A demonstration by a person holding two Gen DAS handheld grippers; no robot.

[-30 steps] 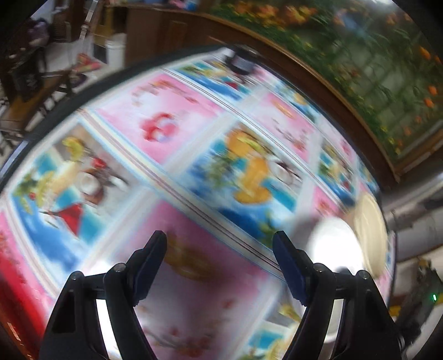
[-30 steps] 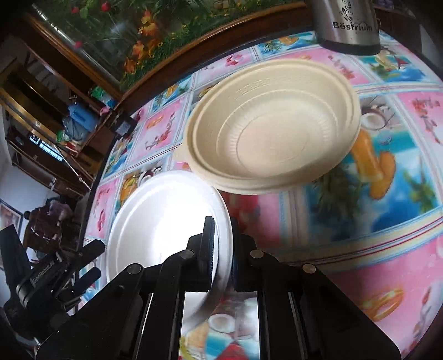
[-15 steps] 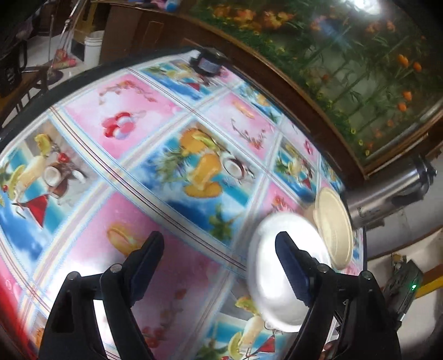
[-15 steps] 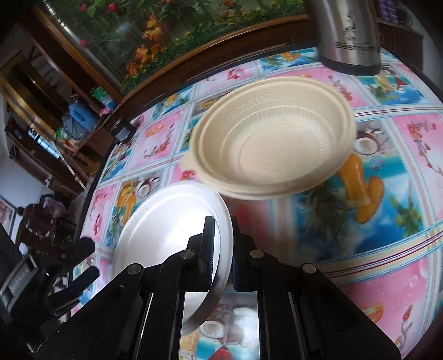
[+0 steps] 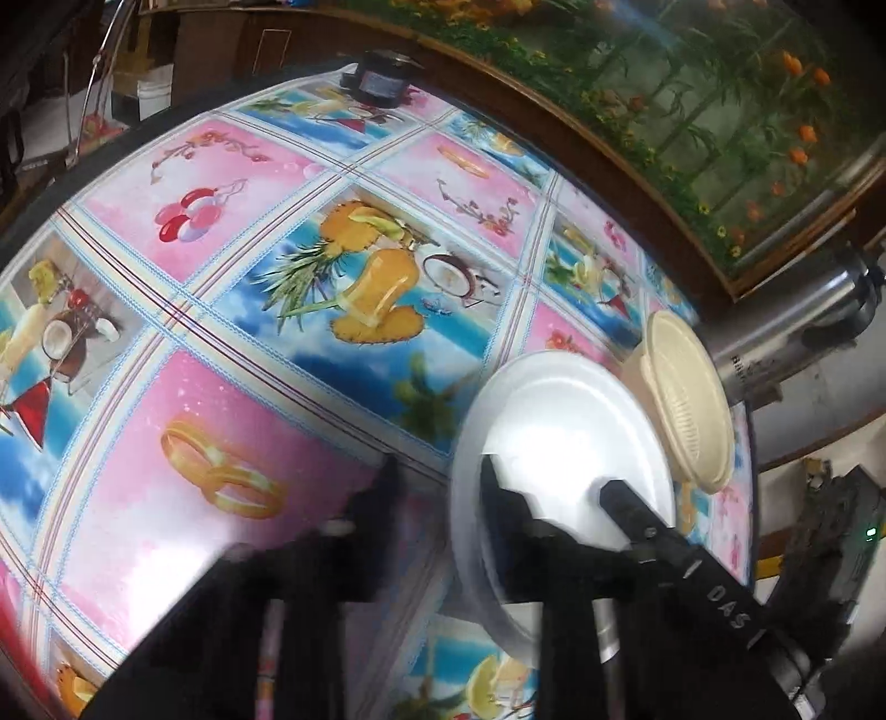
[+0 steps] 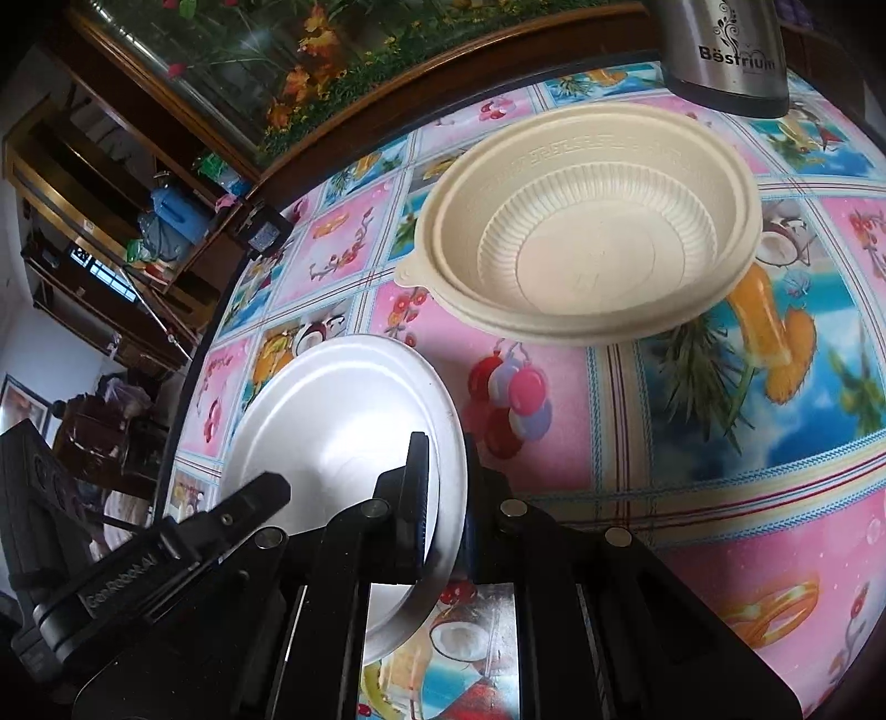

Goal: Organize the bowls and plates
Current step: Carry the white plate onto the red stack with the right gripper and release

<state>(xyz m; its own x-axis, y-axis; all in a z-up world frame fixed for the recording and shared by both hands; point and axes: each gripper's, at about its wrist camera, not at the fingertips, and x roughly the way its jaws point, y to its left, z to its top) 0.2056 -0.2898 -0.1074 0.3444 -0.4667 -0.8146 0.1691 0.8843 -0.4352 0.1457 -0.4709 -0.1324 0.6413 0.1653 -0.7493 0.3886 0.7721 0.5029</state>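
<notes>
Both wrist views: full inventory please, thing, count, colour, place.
white plate: 1, white, lifted at the table's edge, rim clamped by the right gripper
bowls: nested stack, count unclear, beige, on the tablecloth beyond the plate
kettle: 1, steel, far edge behind the bowls
tablecloth: 1, pink and blue fruit prints, covers the table
small black device: 1, black, far table edge
flower mural: 1, green and orange, behind the table
right gripper: 1, black, shut on the plate rim
left gripper: 1, black, blurred, jaws closing at the plate's opposite rim
</notes>
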